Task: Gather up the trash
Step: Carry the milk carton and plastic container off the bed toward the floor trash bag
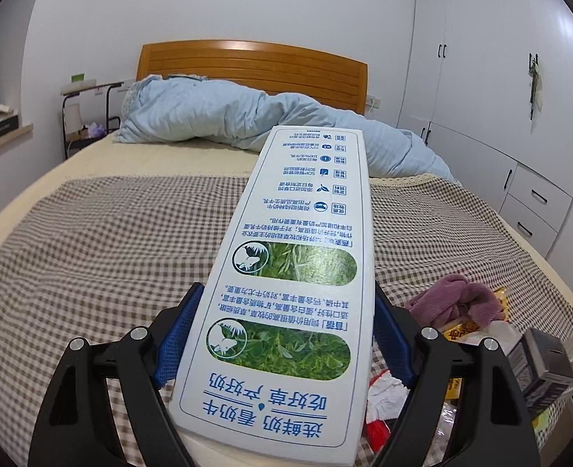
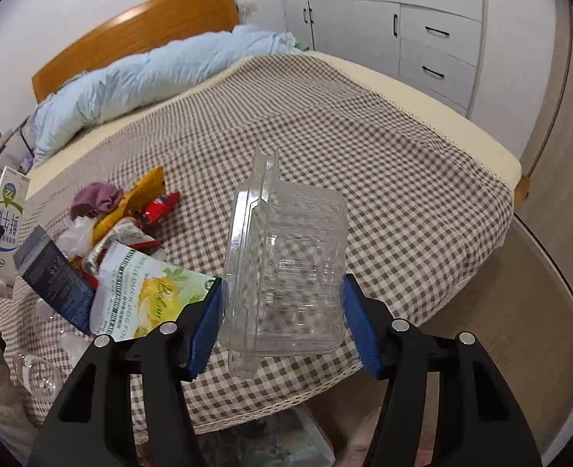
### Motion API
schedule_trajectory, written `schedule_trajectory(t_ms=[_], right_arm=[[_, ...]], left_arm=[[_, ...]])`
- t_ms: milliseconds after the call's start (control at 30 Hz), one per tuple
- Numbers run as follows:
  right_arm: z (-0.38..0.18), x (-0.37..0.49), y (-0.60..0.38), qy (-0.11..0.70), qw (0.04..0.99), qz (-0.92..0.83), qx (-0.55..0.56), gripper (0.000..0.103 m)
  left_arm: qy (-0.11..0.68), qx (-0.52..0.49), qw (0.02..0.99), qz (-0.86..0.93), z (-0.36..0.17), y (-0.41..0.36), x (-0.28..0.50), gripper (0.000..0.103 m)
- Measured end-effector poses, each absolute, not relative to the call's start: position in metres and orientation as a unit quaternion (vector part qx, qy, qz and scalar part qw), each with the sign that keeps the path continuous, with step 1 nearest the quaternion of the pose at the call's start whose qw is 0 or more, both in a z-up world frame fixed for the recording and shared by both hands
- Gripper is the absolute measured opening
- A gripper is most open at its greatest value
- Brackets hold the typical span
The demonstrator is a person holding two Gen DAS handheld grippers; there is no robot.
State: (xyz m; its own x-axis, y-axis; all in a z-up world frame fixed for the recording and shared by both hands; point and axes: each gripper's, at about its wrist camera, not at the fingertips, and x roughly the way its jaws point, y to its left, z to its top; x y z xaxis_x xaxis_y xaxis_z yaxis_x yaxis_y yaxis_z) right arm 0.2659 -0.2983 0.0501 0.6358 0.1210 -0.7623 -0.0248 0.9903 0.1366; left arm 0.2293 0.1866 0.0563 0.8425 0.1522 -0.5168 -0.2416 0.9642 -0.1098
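The left gripper (image 1: 286, 334) is clamped on a tall white milk carton (image 1: 298, 257), its blue pads pressing the carton's two narrow sides low down near the base, so most of the length sticks out beyond the jaws. That long overhang is the risk: a quick swing or a tilt could make the carton pivot between the pads or slide out, and any milk left inside might spill onto the checked bedspread (image 1: 111, 241).

The right gripper (image 2: 282, 319) has its pads against both sides of a clear plastic clamshell box (image 2: 286, 264), lifted over the foot of the bed. The thin walls can buckle under a tighter squeeze and pop free, and the hinged lid standing up on the left side could catch on something.

Just beside the box, to its left, the rest of the trash sits in a heap (image 2: 123, 241) on the bedspread: a dark box, a printed bag, red and yellow wrappers, a purple cloth, a clear bottle. A careless sweep with either load could scatter it. What looks like a bin (image 2: 270, 439) shows dimly below the bed edge.
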Motion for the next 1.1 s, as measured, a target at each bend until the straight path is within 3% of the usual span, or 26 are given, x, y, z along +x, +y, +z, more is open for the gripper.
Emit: schedule_trajectory(t_ms=[433, 1100], right_arm=[[0.073, 0.228, -0.297, 0.364, 0.923, 0.106, 0.071, 0.058], [0.097, 0.138, -0.317, 0.314, 0.932, 0.17, 0.066, 0.058]], left_arm=[[0.227, -0.027, 0.968, 0.098, 0.139, 0.141, 0.167, 0.079], [0.21, 0.022, 0.977, 0.034, 0.172, 0.037, 0.062, 0.079]])
